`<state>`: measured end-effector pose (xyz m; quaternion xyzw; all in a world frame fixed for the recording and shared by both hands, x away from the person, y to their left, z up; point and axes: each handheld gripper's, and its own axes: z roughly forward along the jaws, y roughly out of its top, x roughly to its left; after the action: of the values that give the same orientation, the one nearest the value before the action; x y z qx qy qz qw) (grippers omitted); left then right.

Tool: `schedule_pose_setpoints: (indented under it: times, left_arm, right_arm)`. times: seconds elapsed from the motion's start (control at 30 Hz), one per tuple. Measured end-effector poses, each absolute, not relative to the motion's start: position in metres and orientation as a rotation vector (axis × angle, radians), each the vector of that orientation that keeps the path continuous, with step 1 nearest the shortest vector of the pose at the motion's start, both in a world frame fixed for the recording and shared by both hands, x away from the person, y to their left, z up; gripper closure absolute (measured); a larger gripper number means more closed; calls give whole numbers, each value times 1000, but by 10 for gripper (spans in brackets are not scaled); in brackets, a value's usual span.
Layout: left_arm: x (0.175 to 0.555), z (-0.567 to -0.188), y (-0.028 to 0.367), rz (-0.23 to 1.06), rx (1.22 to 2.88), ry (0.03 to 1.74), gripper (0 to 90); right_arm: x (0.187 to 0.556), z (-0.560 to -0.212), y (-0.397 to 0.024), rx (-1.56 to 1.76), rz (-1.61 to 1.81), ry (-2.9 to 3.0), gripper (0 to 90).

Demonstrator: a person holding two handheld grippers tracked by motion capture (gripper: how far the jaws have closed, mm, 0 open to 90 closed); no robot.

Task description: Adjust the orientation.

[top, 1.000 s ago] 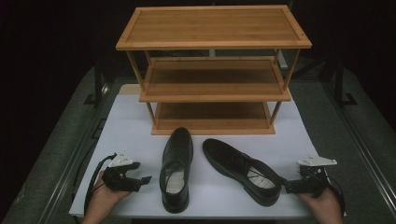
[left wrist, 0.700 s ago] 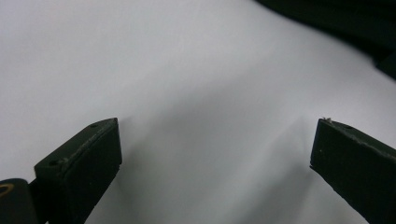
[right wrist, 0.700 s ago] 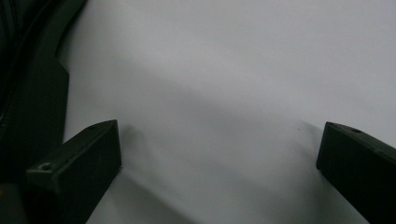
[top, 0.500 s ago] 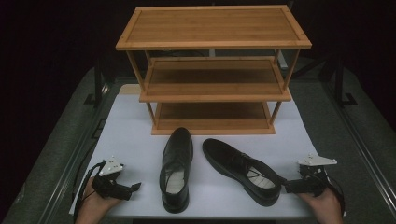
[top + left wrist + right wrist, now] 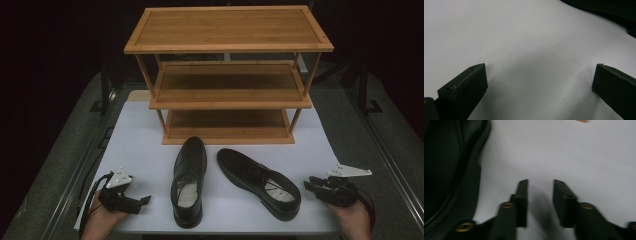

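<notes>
Two black leather dress shoes lie on the white table top in front of a bamboo rack. The left shoe (image 5: 189, 172) points straight at the rack. The right shoe (image 5: 257, 181) lies slanted, with its heel toward the near right. My left gripper (image 5: 144, 200) rests left of the left shoe; its jaws have just been opening and stand wide, with bare table between them (image 5: 540, 67). My right gripper (image 5: 309, 184) sits beside the right shoe's heel (image 5: 449, 170). Its jaws have just been closing to a narrow gap (image 5: 540, 181) with nothing in it.
The three-shelf bamboo rack (image 5: 227, 30) stands at the back of the white table top (image 5: 140, 145), all its shelves bare. Dark grey floor and metal rails flank the table on both sides.
The left hand has drawn back slightly toward the table's near edge. Both shoes and the right hand stay in place.
</notes>
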<state>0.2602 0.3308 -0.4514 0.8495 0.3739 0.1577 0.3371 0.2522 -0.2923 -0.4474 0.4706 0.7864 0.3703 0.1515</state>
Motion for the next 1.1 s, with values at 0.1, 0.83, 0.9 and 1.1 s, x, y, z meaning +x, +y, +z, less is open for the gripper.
schedule_pose_setpoints:
  times: [0.1, 0.83, 0.9, 1.1]
  left_arm:
    - [260, -451, 331, 411, 2214, 975, 0]
    - [261, -451, 331, 407, 2217, 978, 0]
    - [261, -451, 331, 404, 2218, 979, 0]
    - [261, -451, 331, 404, 2218, 979, 0]
  right_arm:
    - [251, -444, -290, 1337, 1079, 2293, 854]
    - [249, -446, -261, 1126, 1165, 2543, 898]
    - [249, -446, -261, 1128, 1177, 2548, 898]
    - [245, -446, -256, 1106, 1197, 2582, 898]
